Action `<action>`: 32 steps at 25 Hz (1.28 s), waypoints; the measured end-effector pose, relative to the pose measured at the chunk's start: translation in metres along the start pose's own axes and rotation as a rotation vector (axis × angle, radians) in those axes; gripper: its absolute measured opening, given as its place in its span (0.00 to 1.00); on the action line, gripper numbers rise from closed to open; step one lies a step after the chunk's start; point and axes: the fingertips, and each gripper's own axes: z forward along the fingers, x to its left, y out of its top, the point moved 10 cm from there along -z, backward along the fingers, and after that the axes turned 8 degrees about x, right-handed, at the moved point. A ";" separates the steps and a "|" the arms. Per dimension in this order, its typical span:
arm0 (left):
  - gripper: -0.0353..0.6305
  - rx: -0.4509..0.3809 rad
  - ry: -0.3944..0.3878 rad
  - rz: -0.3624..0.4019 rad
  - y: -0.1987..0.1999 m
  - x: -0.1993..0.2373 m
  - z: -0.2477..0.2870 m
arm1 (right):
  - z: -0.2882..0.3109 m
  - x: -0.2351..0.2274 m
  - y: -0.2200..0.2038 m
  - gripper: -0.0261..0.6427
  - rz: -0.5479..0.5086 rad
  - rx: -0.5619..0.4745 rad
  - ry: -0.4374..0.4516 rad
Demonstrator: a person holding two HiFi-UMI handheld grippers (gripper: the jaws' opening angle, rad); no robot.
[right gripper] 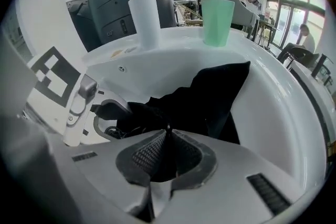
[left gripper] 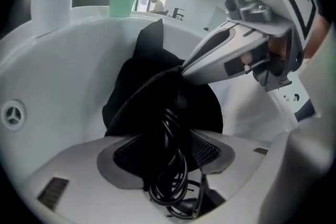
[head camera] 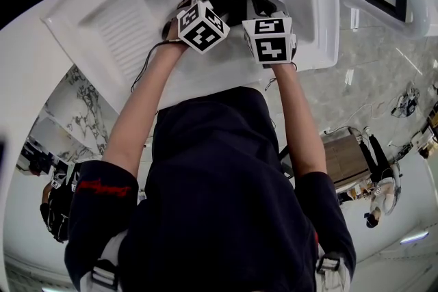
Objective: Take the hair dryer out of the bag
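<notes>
Early stage. Right gripper (right gripper: 168, 136) pinches the black bag (right gripper: 210, 92) in the basin (head camera: 123, 17). Left gripper (left gripper: 168, 152), jaws wide, straddles the coiled cord (left gripper: 170, 186). The dryer body is unseen, apparently not yet out.

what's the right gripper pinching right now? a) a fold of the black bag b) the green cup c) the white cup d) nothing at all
A: in the right gripper view the right gripper has its jaws closed on a fold of the black bag, while the green cup stands untouched on the rim of the basin.
</notes>
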 end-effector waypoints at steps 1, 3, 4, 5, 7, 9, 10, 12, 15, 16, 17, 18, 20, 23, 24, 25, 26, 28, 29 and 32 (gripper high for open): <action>0.44 0.008 0.000 0.003 0.000 0.001 0.002 | 0.000 0.000 0.000 0.12 0.001 0.000 0.001; 0.44 0.019 -0.005 0.004 -0.001 0.003 0.007 | 0.000 0.001 -0.001 0.12 0.003 -0.001 0.002; 0.44 0.024 -0.007 0.004 -0.001 0.003 0.009 | 0.000 0.001 -0.002 0.12 0.005 -0.001 0.003; 0.44 0.029 -0.010 0.006 -0.001 0.003 0.011 | 0.000 0.001 -0.002 0.12 0.007 -0.001 0.003; 0.44 0.039 -0.012 0.015 0.000 0.002 0.015 | 0.000 0.001 -0.003 0.12 0.010 -0.003 0.003; 0.44 0.043 -0.008 0.022 0.000 0.001 0.016 | -0.001 0.002 -0.004 0.12 0.013 -0.004 0.002; 0.44 0.045 -0.004 0.025 0.000 0.000 0.017 | -0.001 0.002 -0.004 0.12 0.014 -0.004 0.002; 0.44 0.057 0.004 0.041 -0.001 -0.001 0.021 | -0.001 0.003 -0.005 0.12 0.015 -0.003 0.000; 0.44 0.091 0.024 0.087 -0.002 -0.004 0.029 | -0.002 0.004 -0.006 0.12 0.019 -0.003 -0.002; 0.44 0.105 0.035 0.106 -0.003 -0.004 0.033 | -0.002 0.004 -0.007 0.12 0.020 -0.004 -0.002; 0.44 0.120 0.048 0.129 -0.004 -0.005 0.036 | -0.002 0.005 -0.007 0.12 0.022 -0.005 -0.001; 0.44 0.135 0.063 0.155 -0.005 -0.006 0.039 | -0.002 0.005 -0.008 0.12 0.024 -0.006 -0.001; 0.44 0.154 0.073 0.178 -0.005 -0.006 0.043 | -0.002 0.004 -0.009 0.12 0.028 -0.009 -0.002; 0.44 0.156 0.055 0.154 -0.005 -0.004 0.043 | -0.004 0.004 -0.011 0.12 0.031 -0.011 0.000; 0.44 0.155 0.051 0.150 -0.005 -0.004 0.043 | -0.004 0.004 -0.012 0.12 0.032 -0.011 0.001; 0.44 0.155 0.049 0.148 -0.005 -0.004 0.043 | -0.004 0.004 -0.012 0.12 0.033 -0.011 0.002; 0.44 0.154 0.047 0.148 -0.005 -0.004 0.043 | -0.004 0.004 -0.013 0.12 0.034 -0.010 0.003; 0.44 0.152 0.046 0.148 -0.005 -0.004 0.043 | -0.004 0.004 -0.014 0.12 0.036 -0.010 0.003; 0.44 0.151 0.048 0.149 -0.005 -0.004 0.043 | -0.004 0.003 -0.014 0.12 0.036 -0.011 0.003; 0.43 0.152 0.059 0.150 -0.005 -0.005 0.042 | -0.004 0.002 -0.015 0.12 0.040 -0.012 0.004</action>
